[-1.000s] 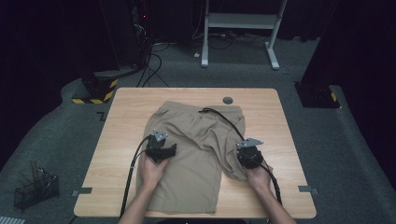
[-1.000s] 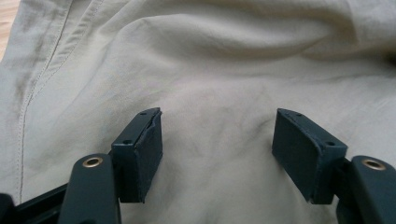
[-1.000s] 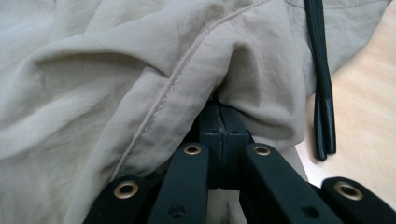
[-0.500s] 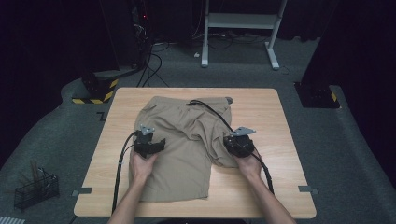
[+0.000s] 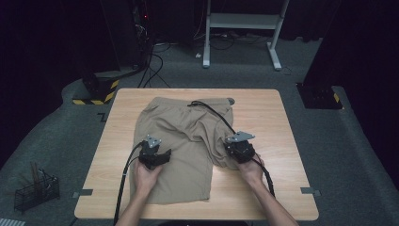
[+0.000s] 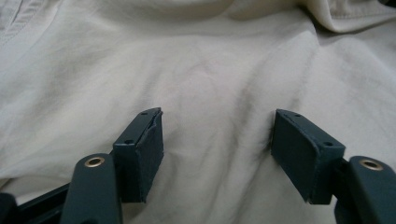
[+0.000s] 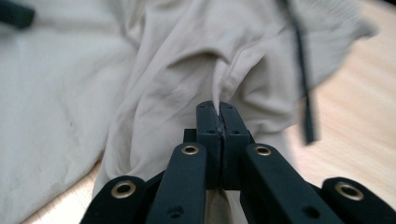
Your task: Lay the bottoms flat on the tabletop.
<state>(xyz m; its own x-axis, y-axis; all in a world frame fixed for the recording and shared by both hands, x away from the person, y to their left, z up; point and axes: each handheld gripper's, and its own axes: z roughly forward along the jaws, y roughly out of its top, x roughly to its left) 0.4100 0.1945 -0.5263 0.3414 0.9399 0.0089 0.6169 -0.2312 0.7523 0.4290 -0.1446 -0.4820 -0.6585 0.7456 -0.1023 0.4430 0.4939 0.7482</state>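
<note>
A pair of khaki shorts (image 5: pixel 188 141) lies on the pale wooden table (image 5: pixel 277 117), soft matte cloth in broad wrinkles, flat toward the near left and bunched into a ridge on the right. A black drawstring (image 5: pixel 211 110) curls across the waistband at the far edge. Compared with half a second ago, the right leg of the shorts is drawn further in toward the near right, and the left claw sits a little nearer the middle. The left claw (image 6: pixel 217 140) rests low over the smooth fabric with its jaws wide apart — nothing between them. The right claw (image 7: pixel 219 122) is pressed together on a thin fold of the shorts, the cloth rising in a pleat from its tips. Both forearms reach in from the near edge, each hand (image 5: pixel 148 176) wrapped around its tool.
</note>
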